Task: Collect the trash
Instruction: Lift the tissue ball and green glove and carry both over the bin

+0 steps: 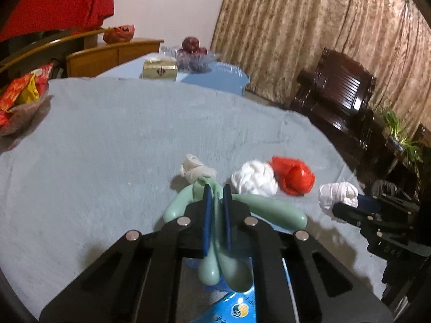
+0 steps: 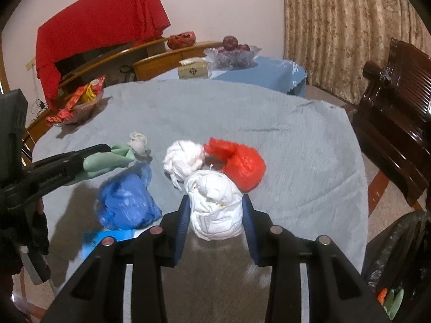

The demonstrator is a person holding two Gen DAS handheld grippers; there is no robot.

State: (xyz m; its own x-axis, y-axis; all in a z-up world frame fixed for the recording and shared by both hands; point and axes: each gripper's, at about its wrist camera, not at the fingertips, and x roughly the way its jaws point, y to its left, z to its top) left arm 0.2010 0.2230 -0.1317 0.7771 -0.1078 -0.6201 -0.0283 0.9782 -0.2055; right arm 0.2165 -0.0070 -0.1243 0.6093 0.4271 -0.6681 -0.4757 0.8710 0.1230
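My left gripper [image 1: 216,191] is shut on a pale green rubber glove [image 1: 269,210] and holds it just over the grey tablecloth; a white wad [image 1: 196,169] is tied at its tip. In the right wrist view the glove [image 2: 105,161] hangs from that gripper. My right gripper [image 2: 215,210] is shut on a white crumpled bag [image 2: 215,204], also seen in the left wrist view [image 1: 338,192]. Another white wad [image 2: 183,161], a red plastic bag [image 2: 242,167] and a blue plastic bag [image 2: 126,202] lie on the cloth.
A black-lined trash bin [image 2: 398,263] stands off the table's right edge. A bowl of red snack packets [image 2: 78,102] sits at the far left. A second table holds a tissue box [image 2: 194,71] and a fruit bowl [image 2: 231,51]. A dark wooden chair [image 2: 396,113] is to the right.
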